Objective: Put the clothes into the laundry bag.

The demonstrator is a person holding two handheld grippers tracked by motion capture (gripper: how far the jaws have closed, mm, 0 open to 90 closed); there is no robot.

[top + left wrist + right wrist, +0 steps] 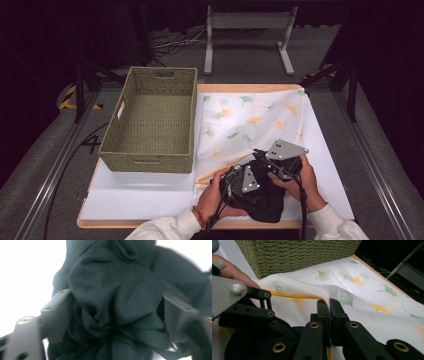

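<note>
At the near edge of the surface [150, 200], both grippers are seen close together over a crumpled black cloth [260, 197]. The left gripper [239, 181] is held by the left hand [212, 197] just beside the right gripper [280, 159], which is gripped by the right hand [306, 181] and carries a grey three-cornered plate on top.

In the left gripper view, the jaws are spread wide, one on each side of a bunched mass of the black cloth [120, 302]; the fabric is pressed between them and touches both inner faces. No firm closure on the fabric is observed.

In the right gripper view, the jaws of the right gripper [329, 305] are closed together on a raised fold of the white cloth [367, 290], which is printed with green and orange ginkgo leaves. The fold is lifted into a ridge, and an orange hem [294, 295] is seen running along beneath it. The left gripper [249, 315] is seen at the left of that view, with a fingertip [232, 270] above it.

The white cloth [250, 125] is spread over the right half of the surface. A woven green basket [150, 120] is set on the left half, its long side touching the cloth's edge. The basket's wall [294, 255] is noted just behind the raised fold.
</note>
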